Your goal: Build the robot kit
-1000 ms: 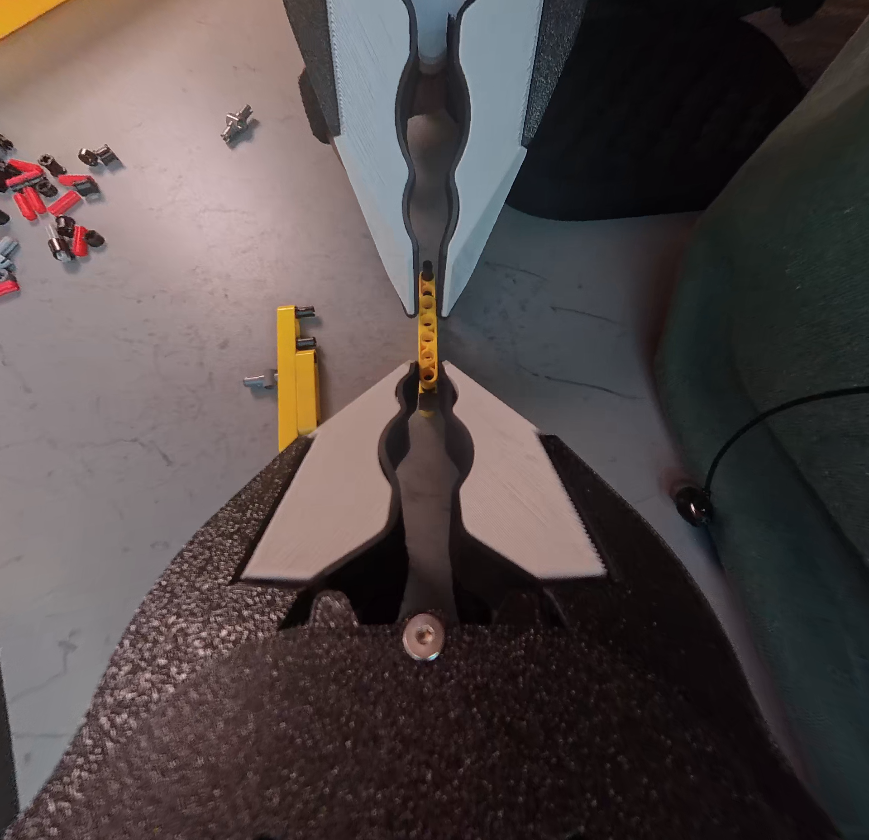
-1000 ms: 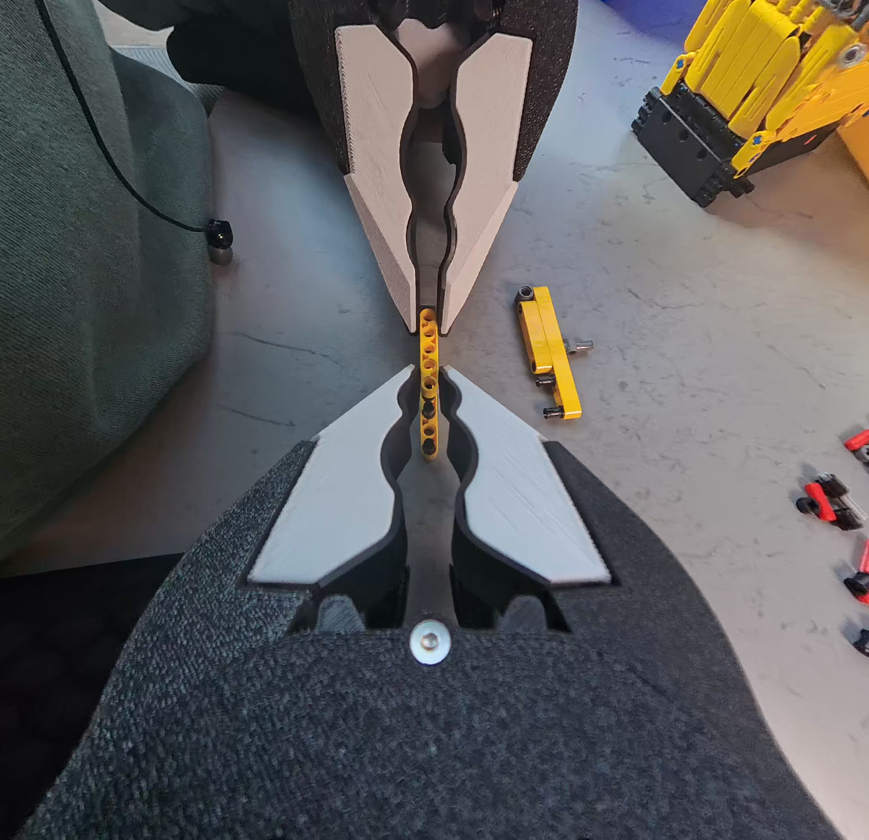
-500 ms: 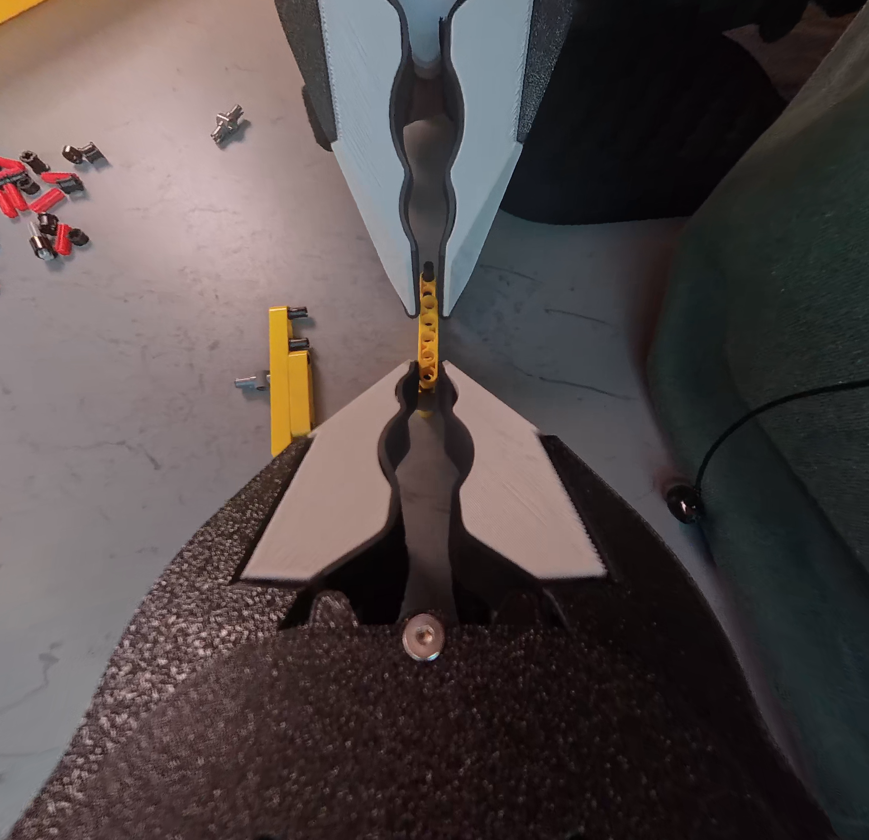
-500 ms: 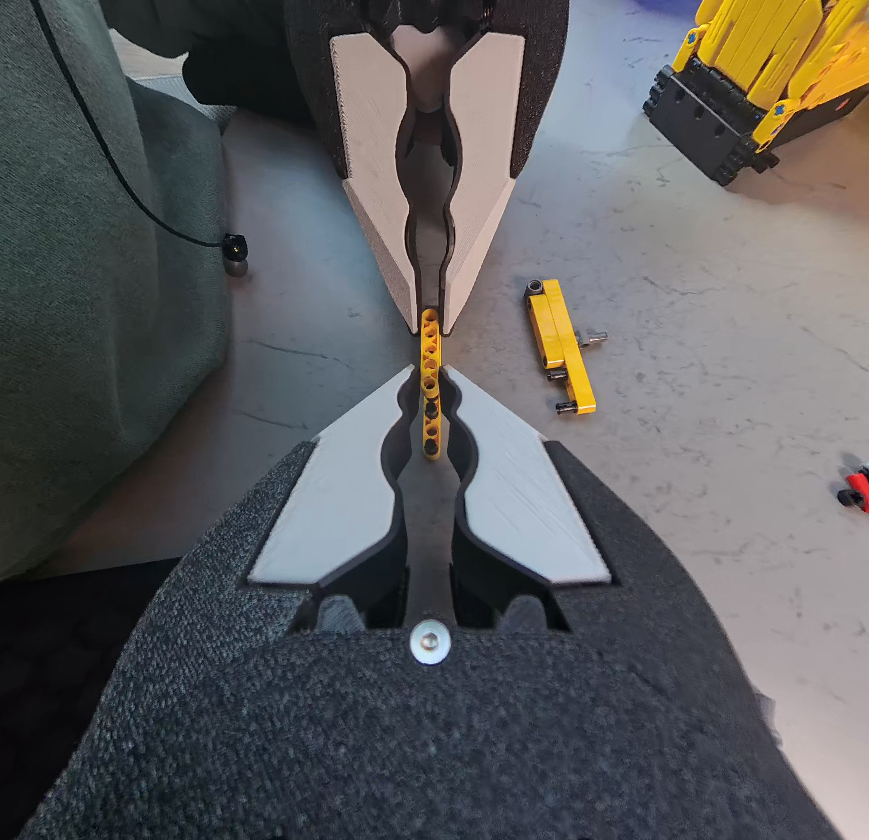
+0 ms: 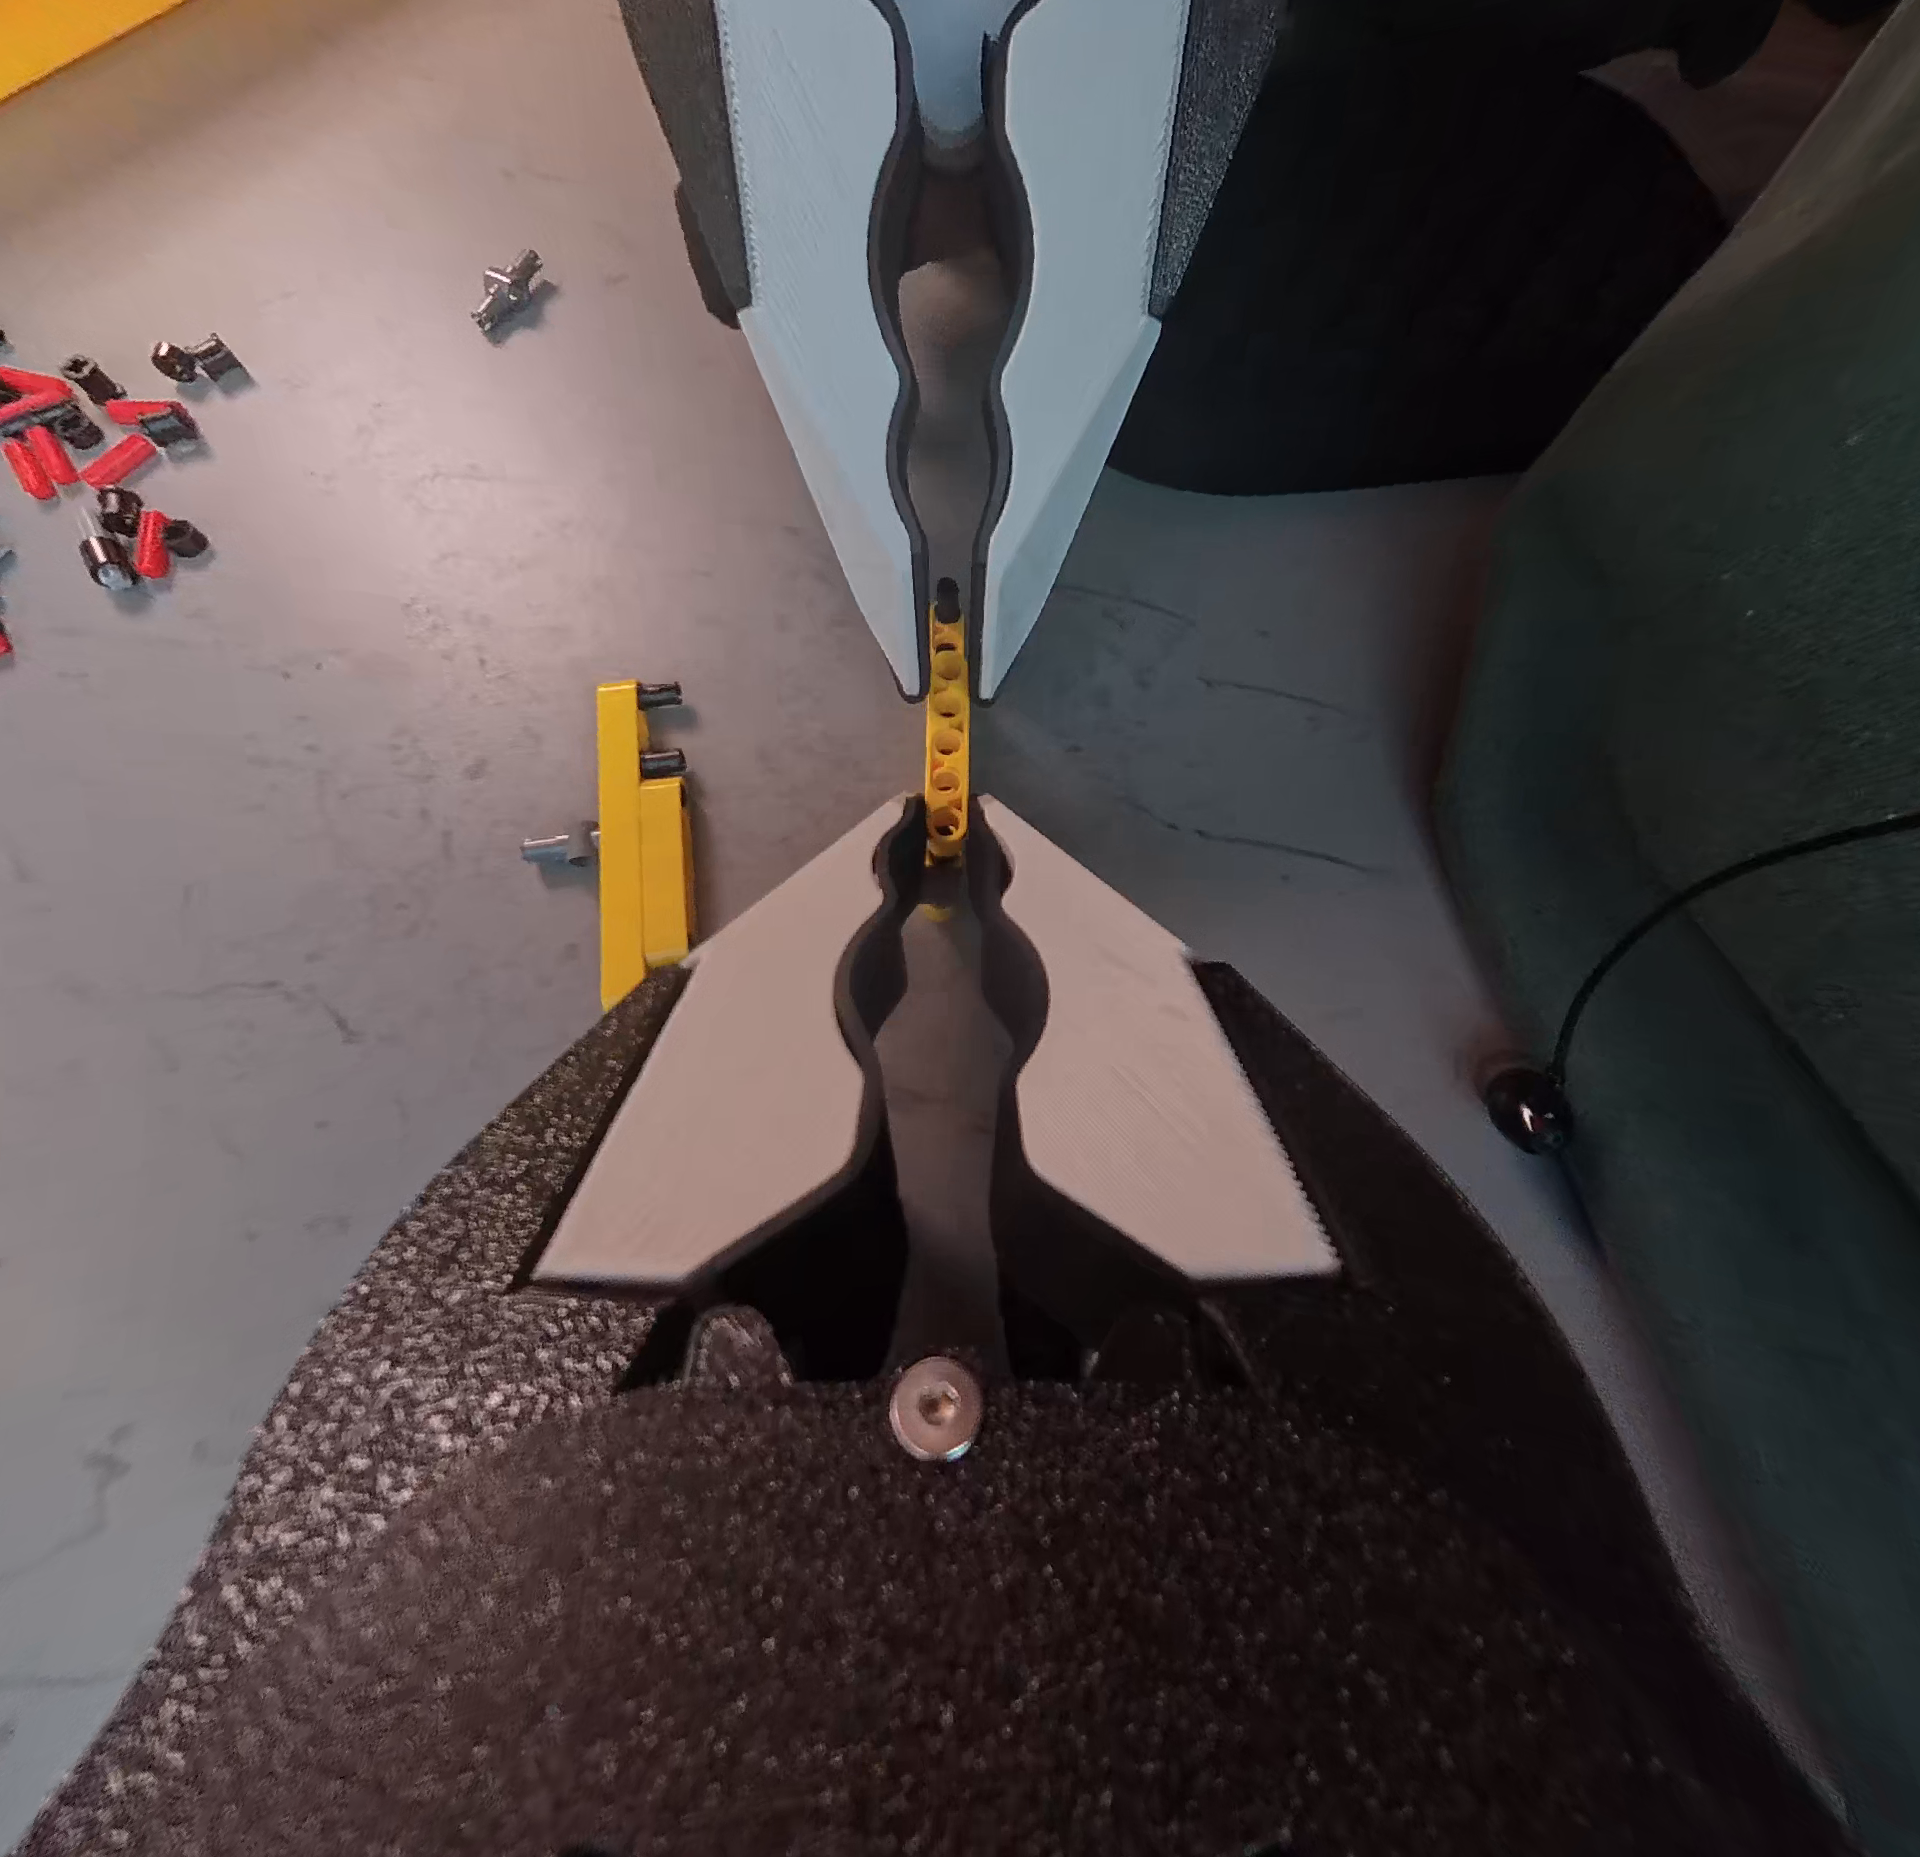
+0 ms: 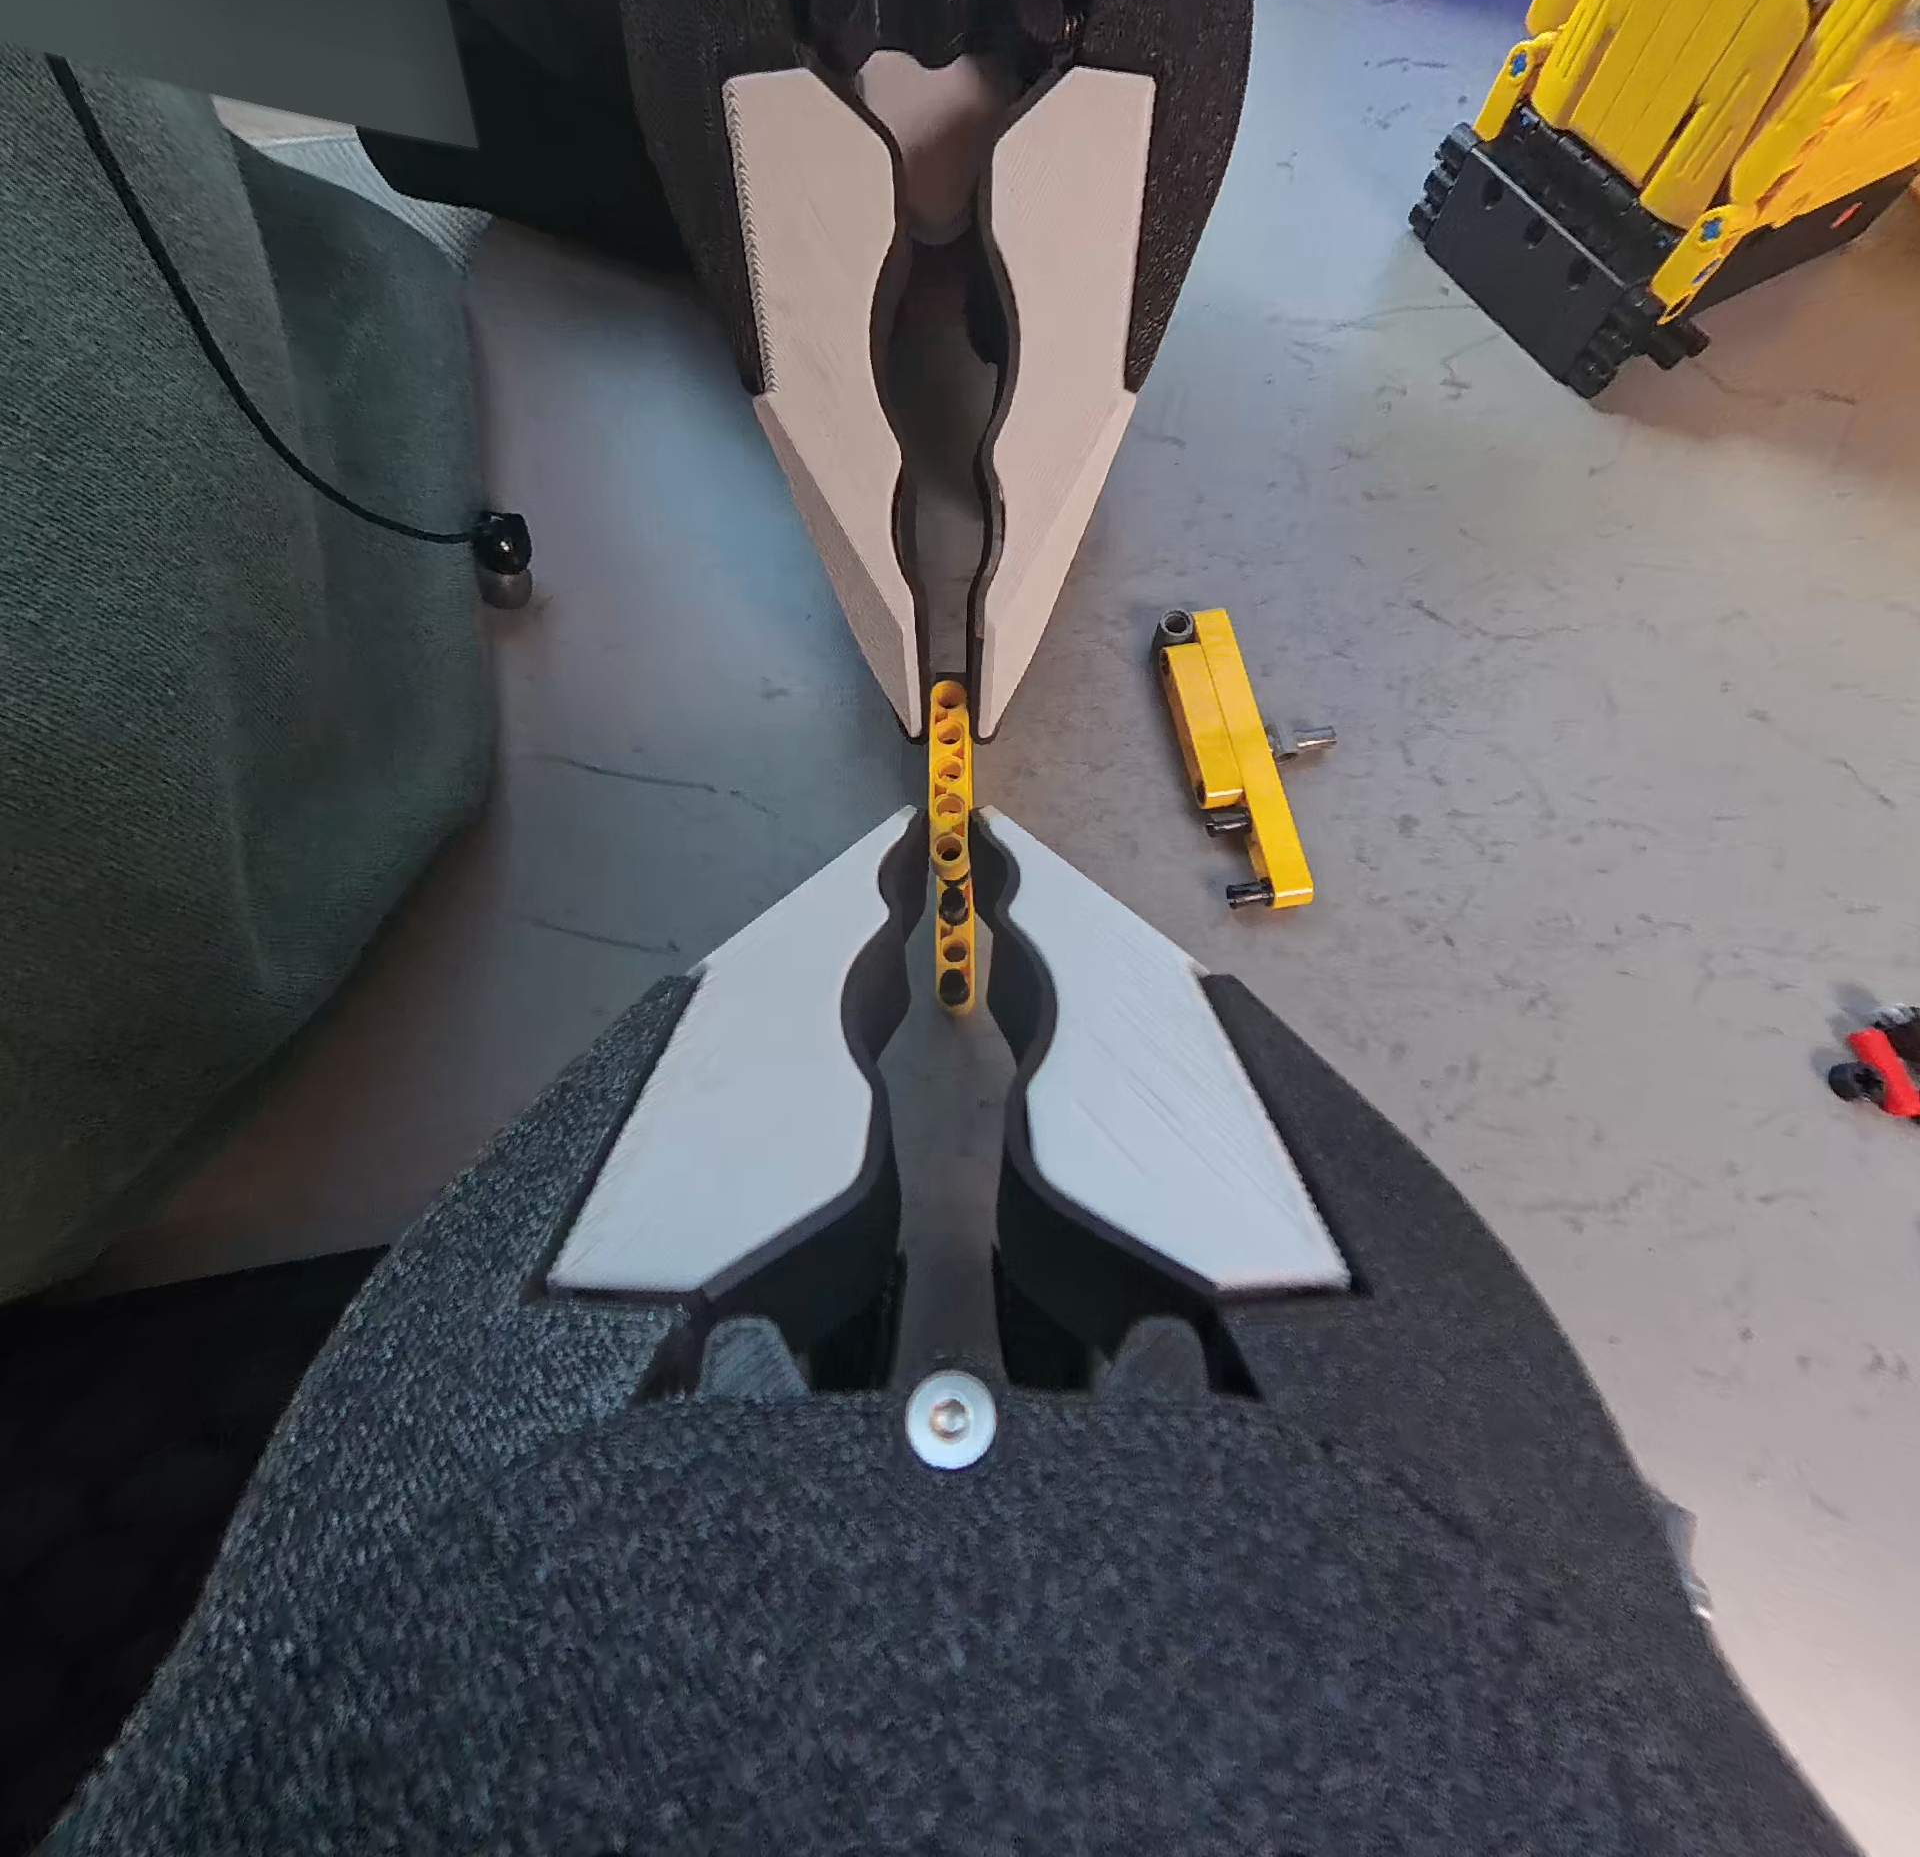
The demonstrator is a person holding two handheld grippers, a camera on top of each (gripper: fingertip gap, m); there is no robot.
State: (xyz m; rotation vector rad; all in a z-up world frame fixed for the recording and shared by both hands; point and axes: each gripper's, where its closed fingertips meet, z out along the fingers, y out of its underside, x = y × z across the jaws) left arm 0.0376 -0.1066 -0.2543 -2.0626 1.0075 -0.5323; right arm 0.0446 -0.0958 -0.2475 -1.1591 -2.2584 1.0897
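Left tool (image 5: 945,820) and right tool (image 6: 948,820) each pinching one end of yellow holed beam (image 6: 951,799), long axis running tip to tip

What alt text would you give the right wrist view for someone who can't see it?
Both grippers, the right gripper near and the left gripper opposite, pinch one yellow holed beam above a grey table. A yellow beam assembly lies to the right.

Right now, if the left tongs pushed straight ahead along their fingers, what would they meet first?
The right tongs, tip to tip ahead, both gripping the same thin yellow holed plastic beam between them.
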